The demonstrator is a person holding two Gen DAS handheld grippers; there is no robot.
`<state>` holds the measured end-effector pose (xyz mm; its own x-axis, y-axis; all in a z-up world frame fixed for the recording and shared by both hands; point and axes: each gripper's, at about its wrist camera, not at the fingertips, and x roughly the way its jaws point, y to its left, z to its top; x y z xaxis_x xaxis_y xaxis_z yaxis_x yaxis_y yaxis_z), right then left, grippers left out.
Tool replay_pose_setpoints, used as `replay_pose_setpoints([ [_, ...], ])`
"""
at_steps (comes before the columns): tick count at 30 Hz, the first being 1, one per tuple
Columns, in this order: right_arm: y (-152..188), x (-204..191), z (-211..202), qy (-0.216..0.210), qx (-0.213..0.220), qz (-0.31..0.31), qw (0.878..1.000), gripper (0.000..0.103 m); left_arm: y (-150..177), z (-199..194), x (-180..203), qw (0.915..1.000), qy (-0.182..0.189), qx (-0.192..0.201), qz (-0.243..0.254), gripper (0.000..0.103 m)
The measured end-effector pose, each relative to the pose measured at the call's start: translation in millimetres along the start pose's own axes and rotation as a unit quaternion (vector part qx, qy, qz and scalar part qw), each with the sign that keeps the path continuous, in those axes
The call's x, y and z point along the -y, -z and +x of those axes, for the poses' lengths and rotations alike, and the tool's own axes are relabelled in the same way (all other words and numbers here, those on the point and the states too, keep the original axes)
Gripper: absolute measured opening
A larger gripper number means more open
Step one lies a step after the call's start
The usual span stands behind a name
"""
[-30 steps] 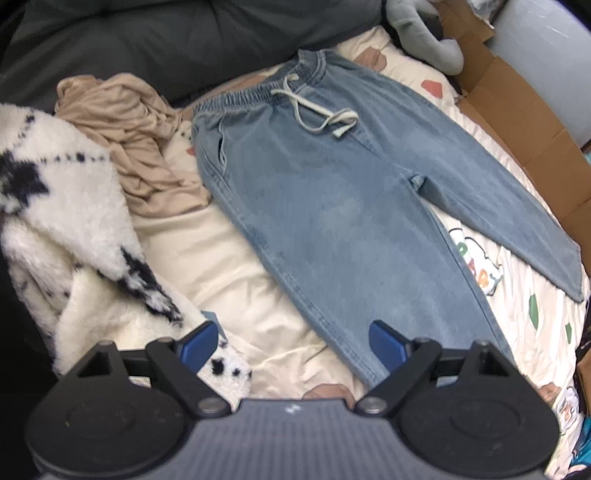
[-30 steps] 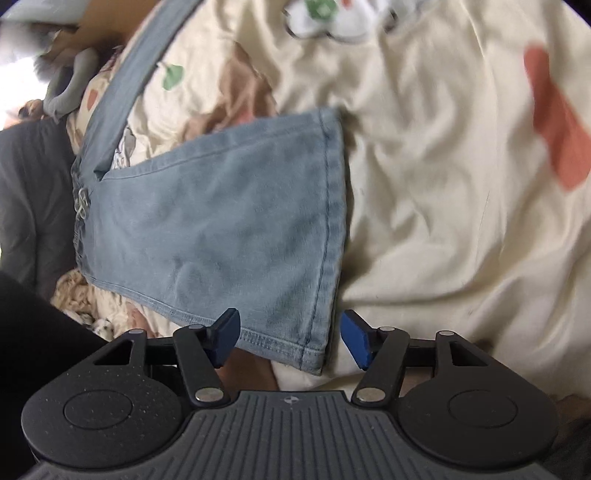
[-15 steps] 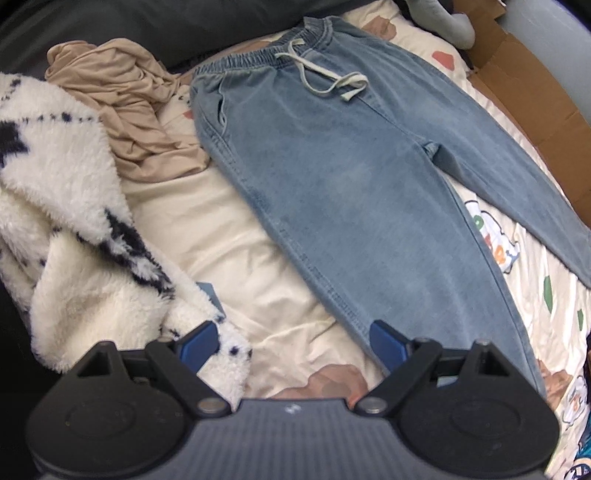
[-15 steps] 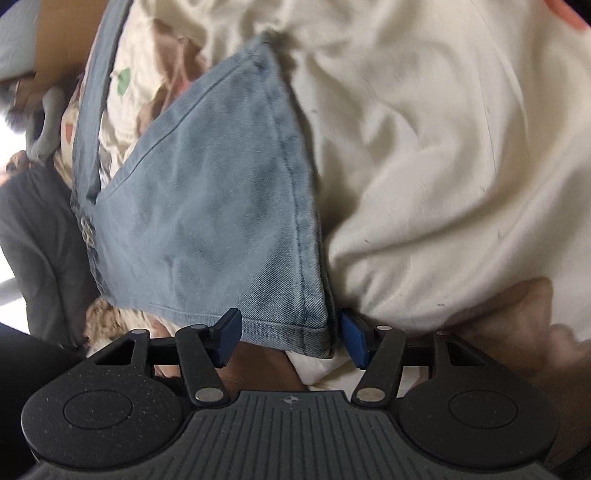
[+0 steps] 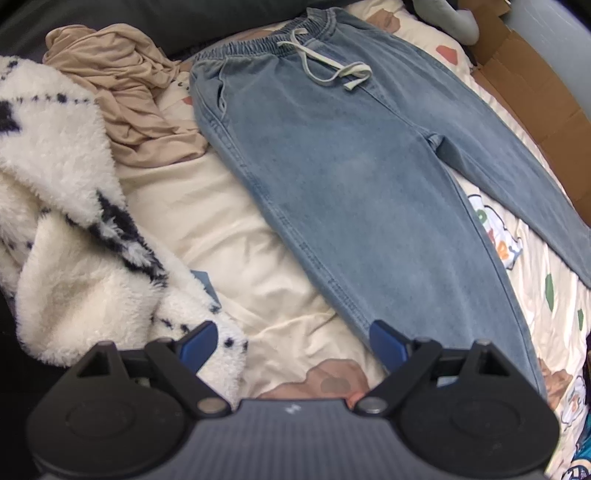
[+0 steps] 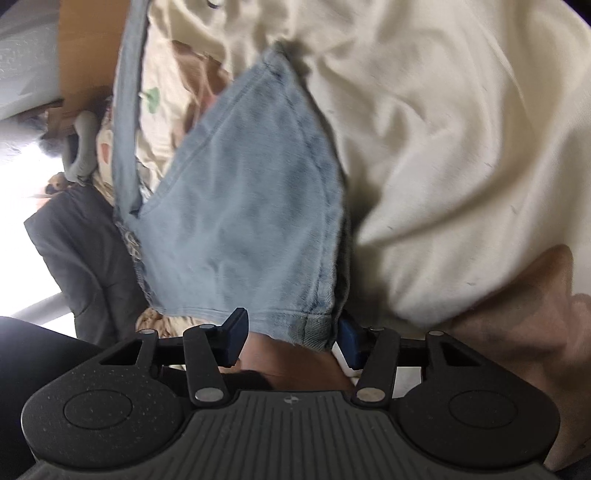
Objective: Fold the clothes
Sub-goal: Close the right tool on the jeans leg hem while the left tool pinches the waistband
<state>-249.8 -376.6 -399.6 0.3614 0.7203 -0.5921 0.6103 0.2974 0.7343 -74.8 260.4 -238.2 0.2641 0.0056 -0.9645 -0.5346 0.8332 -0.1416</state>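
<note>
Jeans [image 5: 354,177]: light blue denim, elastic waistband, pale drawstring [image 5: 325,68]; spread flat, front up, on the cream printed bedsheet [image 5: 229,236], waistband at the far end, legs running toward the camera and splayed apart.

Trouser-leg hem [image 6: 295,325]: near end of the jeans; in the right wrist view it lies between the fingertips of the right gripper [image 6: 291,332].

Right gripper: jaws parted, one blue pad on each side of the hem corner; firm contact cannot be told.

Left gripper [image 5: 295,343]: jaws spread wide, holding nothing, above the sheet just beside the jeans' near leg edge.

Beige garment [image 5: 133,107]: crumpled, touching the jeans' hip side.

White fleece with black pattern [image 5: 70,221]: heaped beyond the beige garment from the jeans.

Cardboard [image 5: 535,96]: along the jeans' far leg.

Grey plush item [image 5: 443,18]: near the waistband.
</note>
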Motion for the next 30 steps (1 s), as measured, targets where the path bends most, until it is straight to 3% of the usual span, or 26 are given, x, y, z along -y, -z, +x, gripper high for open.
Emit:
replay_pose_setpoints([
  [2, -2.4, -1.4, 2.2, -0.002, 0.007, 0.004, 1.0, 0.052, 0.2, 1.8, 0.2, 1.0, 0.001, -0.002, 0.001, 0.091],
  [8, -4.3, -8.1, 11.1, 0.013, 0.003, -0.002, 1.0, 0.035, 0.8, 7.2, -1.4, 1.0, 0.007, -0.006, -0.002, 0.091],
  [11, -4.7, -12.3, 14.3, 0.021, -0.001, -0.009, 1.0, 0.014, 1.0, 11.6, -4.6, 0.9998, 0.017, -0.002, -0.012, 0.091],
  [21, -6.5, -46.2, -2.0, 0.046, 0.004, -0.065, 0.997, 0.009, -2.3, 30.1, -20.7, 0.9958, 0.057, 0.036, -0.061, 0.086],
  [30, -12.3, -83.3, -17.5, 0.071, 0.001, -0.113, 0.991, 0.009, -9.5, 57.4, -41.1, 0.9836, 0.102, 0.071, -0.13, 0.068],
])
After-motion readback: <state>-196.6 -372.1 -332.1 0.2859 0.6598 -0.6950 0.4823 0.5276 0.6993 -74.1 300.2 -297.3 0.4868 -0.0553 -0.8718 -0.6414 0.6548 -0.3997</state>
